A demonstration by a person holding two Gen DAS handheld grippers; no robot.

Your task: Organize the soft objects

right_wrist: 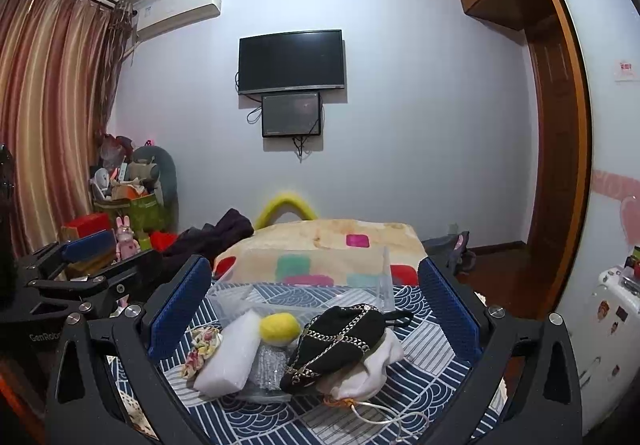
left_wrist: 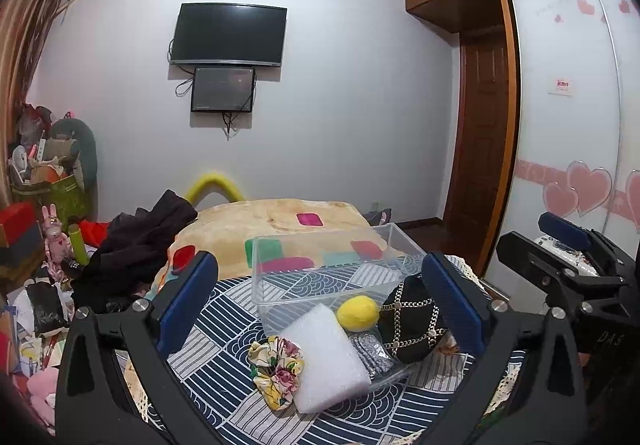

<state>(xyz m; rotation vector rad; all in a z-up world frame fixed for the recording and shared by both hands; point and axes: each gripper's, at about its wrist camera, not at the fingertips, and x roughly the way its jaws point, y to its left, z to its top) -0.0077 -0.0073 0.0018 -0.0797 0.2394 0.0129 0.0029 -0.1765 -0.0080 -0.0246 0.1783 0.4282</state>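
Your work surface is the blue-and-white patterned cloth (left_wrist: 224, 329), spread over a raised surface at the near end of the bed, with the beige blanket (left_wrist: 256, 221) running away beyond its far edge.

The clear plastic bin (left_wrist: 320, 261) stands toward the far edge of that cloth, its open mouth facing you. You cannot tell from either view whether its near wall is lying flat under the things or whether they rest on a separate clear lid.

Across the bin's near edge the soft things sit in a row. The white foam block (left_wrist: 326, 361) lies tilted at the left of the group, one corner reaching toward the near edge of the cloth. The black pouch (right_wrist: 336, 345) with gold chain pattern leans at the right of the group, resting on a white drawstring bag (right_wrist: 376, 369) whose cord trails toward the near edge. The floral scrunchie (left_wrist: 276, 369) lies on the cloth touching the foam block's left side. The silver glittery piece (left_wrist: 370, 355) lies between foam block and black pouch, partly under both. The yellow pom-pom ball (left_wrist: 358, 313) sits just behind it, touching the foam block's far corner.

Your left gripper (left_wrist: 320, 297) is spread wide, both blue pads apart and gripping nothing, framing the whole group. Your right gripper (right_wrist: 314, 301) is spread wide too and holds nothing.
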